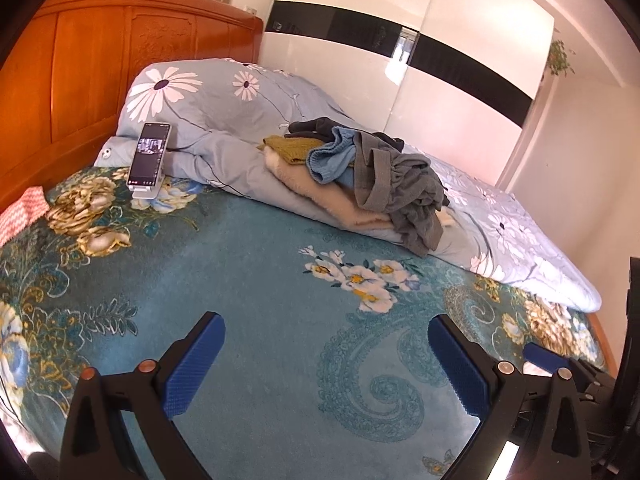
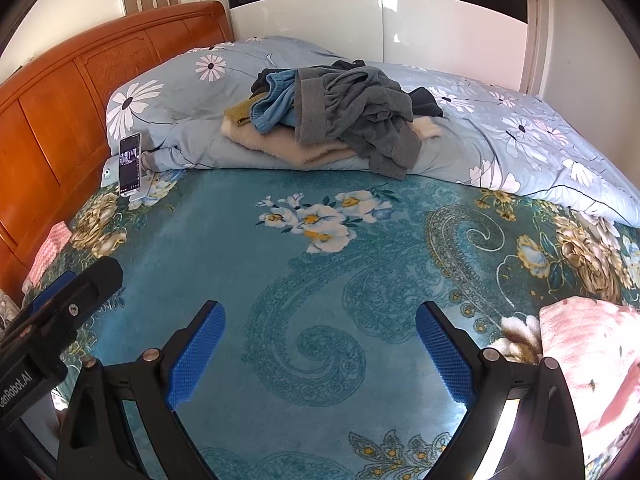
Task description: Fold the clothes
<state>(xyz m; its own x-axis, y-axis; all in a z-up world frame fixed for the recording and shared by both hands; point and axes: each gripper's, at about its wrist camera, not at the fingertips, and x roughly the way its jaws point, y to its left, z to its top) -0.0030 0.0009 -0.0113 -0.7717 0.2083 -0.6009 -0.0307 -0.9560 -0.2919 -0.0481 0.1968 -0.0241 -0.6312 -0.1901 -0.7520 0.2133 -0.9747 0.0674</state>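
Both tongs stand wide and hold nothing: the left gripper (image 1: 326, 350) and the right gripper (image 2: 320, 340) hover side by side over the teal floral plush blanket (image 1: 256, 248) that covers the near part of the bed.

The clothes wait at twelve o'clock in a loose heap (image 2: 336, 112): a crumpled grey knit garment (image 2: 360, 116) on top, a light blue ribbed piece (image 2: 276, 106) and an olive one beside it, and a cream fleecy layer (image 2: 280, 146) underneath, all resting on the pale blue daisy-print duvet (image 2: 500, 136). None of it looks folded, so I judge the step to be fetching a piece; the grey one lies uppermost and would want a pinch on a free edge.

Between grippers and heap the blanket lies bare, good room for spreading. A propped phone (image 2: 130, 164) stands at ten o'clock by the orange wooden headboard (image 2: 60, 120); a pink fleecy bundle (image 2: 592, 360) crowds three o'clock.
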